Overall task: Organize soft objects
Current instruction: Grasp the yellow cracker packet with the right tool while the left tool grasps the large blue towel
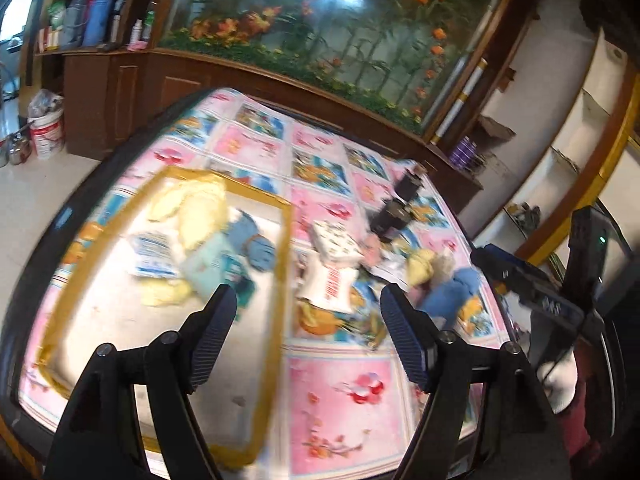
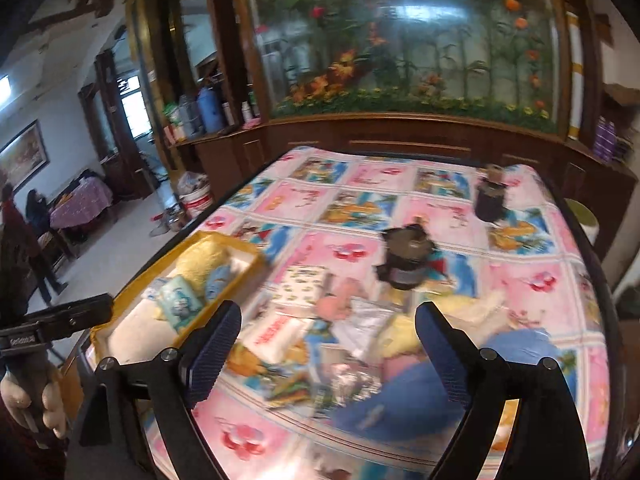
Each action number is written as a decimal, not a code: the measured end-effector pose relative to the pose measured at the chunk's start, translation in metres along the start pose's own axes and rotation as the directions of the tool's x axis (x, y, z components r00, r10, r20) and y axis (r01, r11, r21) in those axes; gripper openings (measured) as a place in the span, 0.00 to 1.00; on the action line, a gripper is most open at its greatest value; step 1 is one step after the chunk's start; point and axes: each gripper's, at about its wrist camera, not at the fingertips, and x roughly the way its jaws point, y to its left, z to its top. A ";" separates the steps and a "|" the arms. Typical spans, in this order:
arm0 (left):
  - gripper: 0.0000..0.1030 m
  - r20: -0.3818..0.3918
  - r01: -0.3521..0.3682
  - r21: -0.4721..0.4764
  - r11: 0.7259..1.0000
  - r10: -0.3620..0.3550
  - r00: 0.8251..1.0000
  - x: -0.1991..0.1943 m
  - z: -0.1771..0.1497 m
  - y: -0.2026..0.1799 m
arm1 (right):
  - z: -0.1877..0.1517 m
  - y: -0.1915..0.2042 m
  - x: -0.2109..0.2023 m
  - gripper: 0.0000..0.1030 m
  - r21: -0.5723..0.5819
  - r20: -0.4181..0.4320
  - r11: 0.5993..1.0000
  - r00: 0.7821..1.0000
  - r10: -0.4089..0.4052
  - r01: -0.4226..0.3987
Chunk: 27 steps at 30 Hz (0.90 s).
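A yellow-rimmed tray [image 1: 286, 248] [image 2: 132, 292] lies on the left of the table and holds a yellow cloth [image 1: 192, 208] [image 2: 198, 262], a blue cloth [image 1: 256, 246] and small packets [image 1: 154, 254] [image 2: 180, 300]. To its right lies a loose pile: a patterned white pack [image 1: 336, 242] [image 2: 302, 284], a white pouch with red print [image 1: 330, 284] [image 2: 276, 334], a yellow soft piece [image 1: 420, 266] [image 2: 400, 332] and a blue cloth [image 1: 452, 292] [image 2: 416, 396]. My left gripper [image 1: 308, 304] hovers open over the tray's right rim. My right gripper [image 2: 328, 320] hangs open above the pile. Nothing sits between either pair of fingers.
Two dark jars [image 2: 406, 256] [image 2: 490, 196] stand on the flowered tablecloth [image 2: 360, 208] beyond the pile. A wooden cabinet with a large aquarium [image 2: 400, 40] runs behind the table. A white bucket [image 1: 46, 132] stands on the floor at left. People stand far left.
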 end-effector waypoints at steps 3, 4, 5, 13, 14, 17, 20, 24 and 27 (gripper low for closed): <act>0.72 -0.050 0.030 0.043 0.999 -0.028 0.998 0.018 -0.008 -0.025 | -0.011 -0.057 -0.011 0.88 0.109 -0.023 0.992 0.998 -0.056 0.058; 0.72 -0.068 0.038 0.052 0.998 -0.035 0.997 0.025 -0.011 -0.032 | -0.016 -0.073 -0.013 0.88 0.138 -0.027 0.988 0.997 -0.070 0.073; 0.72 -0.086 0.048 0.057 0.997 -0.043 0.995 0.031 -0.015 -0.037 | -0.020 -0.083 -0.015 0.88 0.158 -0.031 0.984 0.997 -0.078 0.081; 0.72 -0.219 0.075 0.045 0.996 -0.064 0.974 0.074 -0.044 -0.060 | -0.037 -0.142 -0.001 0.88 0.263 -0.059 0.955 0.991 -0.124 0.135; 0.72 -0.224 0.074 0.044 0.996 -0.062 0.973 0.075 -0.046 -0.059 | -0.036 -0.149 0.003 0.88 0.274 -0.062 0.951 0.990 -0.129 0.141; 0.72 -0.232 0.068 0.022 0.997 -0.061 0.971 0.077 -0.050 -0.054 | -0.032 -0.167 0.021 0.88 0.285 -0.088 0.949 0.990 -0.113 0.134; 0.72 -0.236 0.060 -0.005 0.998 -0.060 0.970 0.078 -0.050 -0.048 | -0.029 -0.164 0.048 0.70 0.247 -0.144 0.965 0.988 -0.057 0.092; 0.72 -0.229 0.058 -0.007 0.998 -0.058 0.972 0.075 -0.050 -0.045 | -0.030 -0.119 0.055 0.51 0.156 -0.181 0.985 0.978 0.107 -0.079; 0.72 -0.218 0.063 -0.009 0.998 -0.063 0.974 0.072 -0.048 -0.043 | -0.032 -0.063 0.048 0.51 0.088 -0.246 0.942 0.910 0.335 -0.323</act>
